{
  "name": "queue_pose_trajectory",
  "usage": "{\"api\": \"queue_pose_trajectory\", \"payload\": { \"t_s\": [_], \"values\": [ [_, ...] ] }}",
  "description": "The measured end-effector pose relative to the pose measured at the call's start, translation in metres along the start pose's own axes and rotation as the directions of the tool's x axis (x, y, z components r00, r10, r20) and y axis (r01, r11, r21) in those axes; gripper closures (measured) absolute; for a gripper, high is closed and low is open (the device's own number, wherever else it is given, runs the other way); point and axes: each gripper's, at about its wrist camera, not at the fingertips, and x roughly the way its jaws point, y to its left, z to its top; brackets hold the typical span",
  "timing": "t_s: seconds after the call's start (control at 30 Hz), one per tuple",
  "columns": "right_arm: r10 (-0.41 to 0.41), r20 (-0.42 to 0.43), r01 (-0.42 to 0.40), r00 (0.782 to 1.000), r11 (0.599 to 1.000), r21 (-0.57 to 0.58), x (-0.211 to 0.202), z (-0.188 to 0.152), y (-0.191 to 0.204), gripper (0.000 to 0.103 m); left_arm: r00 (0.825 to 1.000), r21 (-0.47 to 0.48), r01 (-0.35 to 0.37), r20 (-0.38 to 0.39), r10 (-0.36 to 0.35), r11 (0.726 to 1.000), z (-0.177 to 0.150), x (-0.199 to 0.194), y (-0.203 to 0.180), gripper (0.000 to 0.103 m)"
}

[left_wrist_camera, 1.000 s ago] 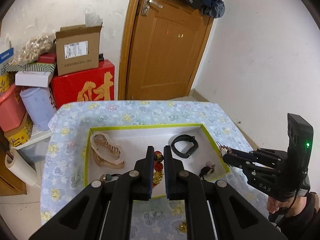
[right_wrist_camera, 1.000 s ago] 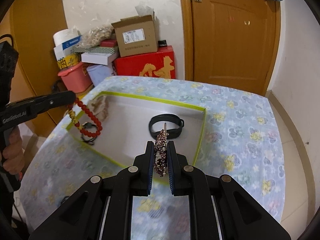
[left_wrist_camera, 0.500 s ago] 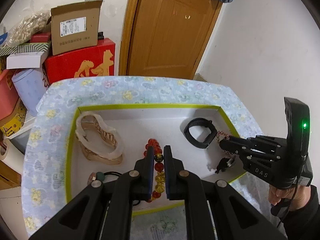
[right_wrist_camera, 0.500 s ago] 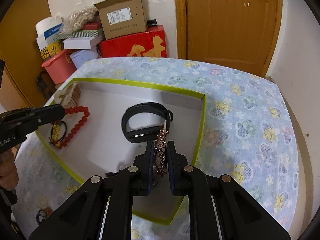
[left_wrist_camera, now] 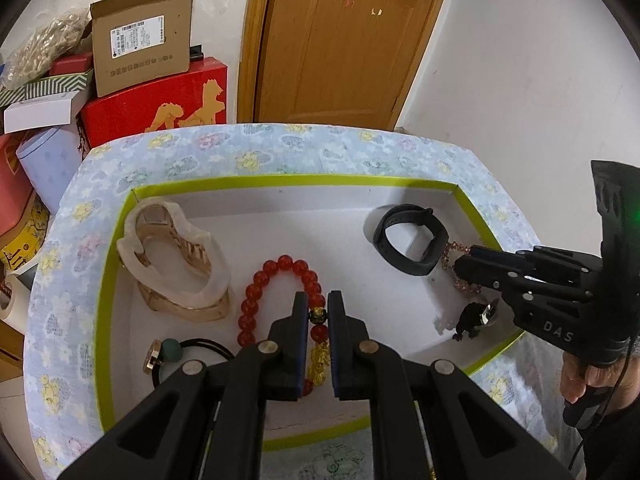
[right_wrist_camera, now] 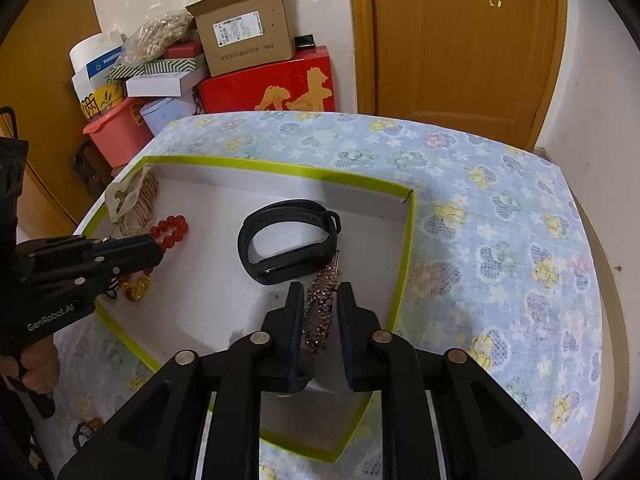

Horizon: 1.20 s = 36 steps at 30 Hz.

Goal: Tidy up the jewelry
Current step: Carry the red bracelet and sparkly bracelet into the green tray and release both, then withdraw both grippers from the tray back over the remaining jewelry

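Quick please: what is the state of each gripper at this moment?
Left gripper: jaws shut on the red bead bracelet.
Right gripper: jaws open, the rhinestone hair clip loose between them.

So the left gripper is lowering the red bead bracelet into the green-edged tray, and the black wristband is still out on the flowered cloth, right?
Not quite. The black wristband is already inside the green-edged tray, lying on its white floor, as the right wrist view shows. The rest holds: the left gripper has the red bead bracelet between its fingers over the tray.
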Motion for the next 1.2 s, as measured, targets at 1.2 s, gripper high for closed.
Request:
{"api": "queue_pose_trajectory", "payload": {
  "t_s": [1.2],
  "values": [
    [0.071,0.130,-0.071,0.989,0.997,-0.002,-0.152,-0.127,0.054,0.070,0.989,-0.014,-0.093,0.113,0.094,0.996,-0.114,-0.147,-0.025,0.084]
  ]
}}
